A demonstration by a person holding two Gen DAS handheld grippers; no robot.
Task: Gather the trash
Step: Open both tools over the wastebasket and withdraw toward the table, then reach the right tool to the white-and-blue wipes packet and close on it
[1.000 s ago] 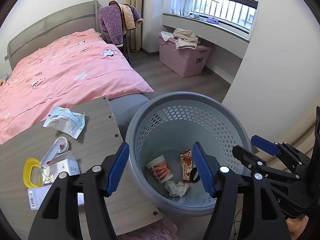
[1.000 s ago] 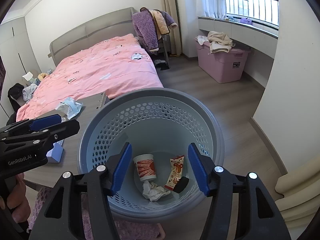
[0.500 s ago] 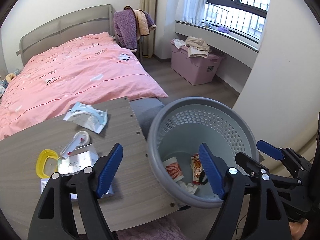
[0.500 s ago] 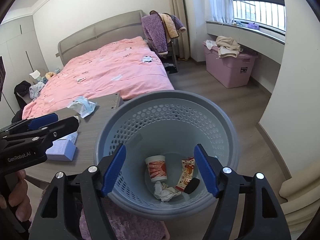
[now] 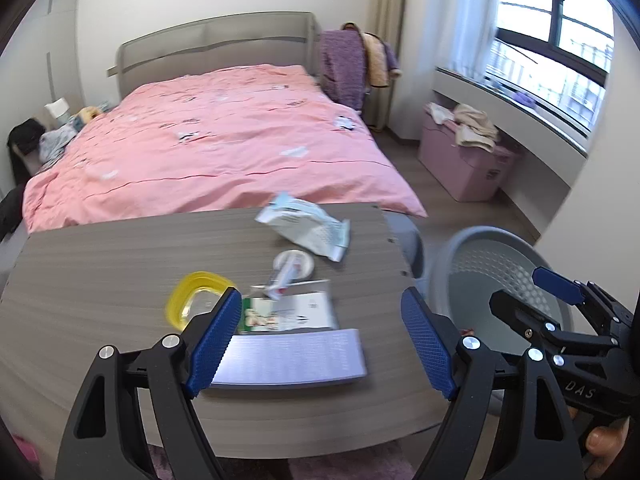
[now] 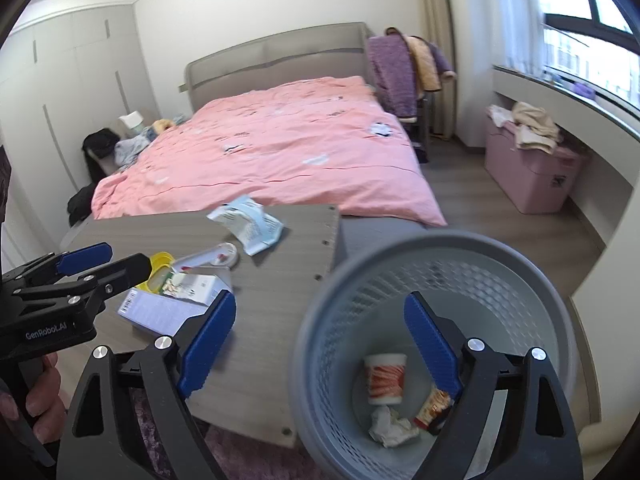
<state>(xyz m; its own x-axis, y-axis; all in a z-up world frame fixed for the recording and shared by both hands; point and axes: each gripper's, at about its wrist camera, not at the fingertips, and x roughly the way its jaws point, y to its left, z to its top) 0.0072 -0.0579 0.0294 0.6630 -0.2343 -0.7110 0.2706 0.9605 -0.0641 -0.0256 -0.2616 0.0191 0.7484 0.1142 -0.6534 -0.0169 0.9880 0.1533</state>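
Tabletop (image 5: pixel 100 264) — both tools wide, empty

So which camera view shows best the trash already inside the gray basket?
The right wrist view: it looks down into the basket, showing the cup, crumpled paper and wrapper. The left wrist view shows only the basket's rim and wall.

Trash on wood table (image 5: pixel 100 280): crumpled white/blue wrapper (image 5: pixel 308 229) near far right edge, w/ a small white tube (image 5: pixel 286 274) on a round lid just in front, a yellow ring-shaped lid (image 5: pixel 196 296) to its left, a green/white box (image 5: pixel 288 316) lying flat & a pale purple flat box (image 5: pixel 292 356) nearest the front edge. Grey perforated bin (image 6: pixel 320 320) stands upright beside table's right end. Inside: red/white paper cup (image 6: pixel 385 378) upright, crumpled tissue (image 6: pixel 390 426) & a snack wrapper (image 6: pixel 434 402) on the bottom.
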